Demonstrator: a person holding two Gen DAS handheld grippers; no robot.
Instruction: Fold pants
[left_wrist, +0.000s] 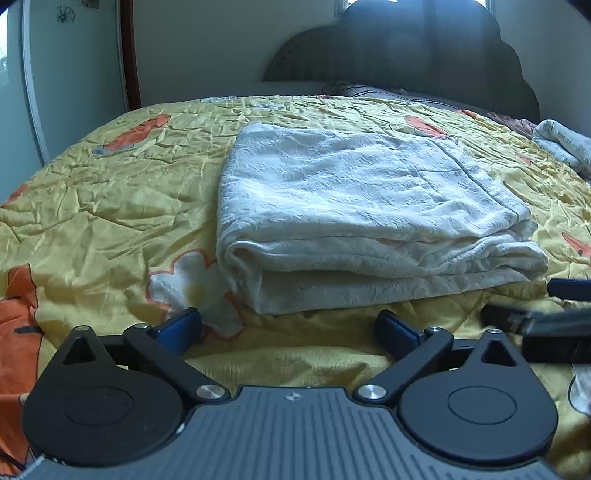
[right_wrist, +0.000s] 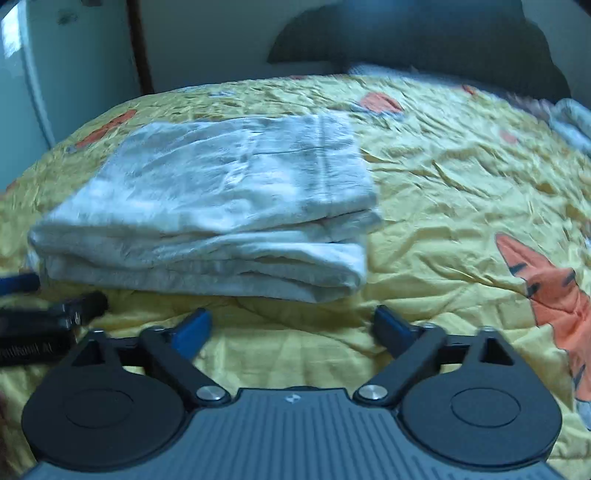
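The pants lie folded into a thick, roughly square stack on the quilt, near the middle of the bed, with bare quilt on every side of them. The near edge of the stack shows several rounded layers piled one on another; its left side is a smooth rolled fold, while the right side shows loose layer ends stepping outward. A strip of open quilt separates that near edge from both grippers. The left gripper sits low before the stack's near left corner, jaws spread wide with nothing between them but quilt. The right gripper sits before the near right corner, equally wide and empty, and its view is blurred. Each gripper's dark tip pokes into the other's view at the side, so the two stand close together. The pants are off-white, of a crinkled, faintly embossed cloth, with a seam line across the top layer. The quilt is shiny yellow, heavily creased, printed with orange figures and a white flower. Behind rises a dark scalloped headboard; a pale bundle of cloth lies at the far right, well apart from the pants.
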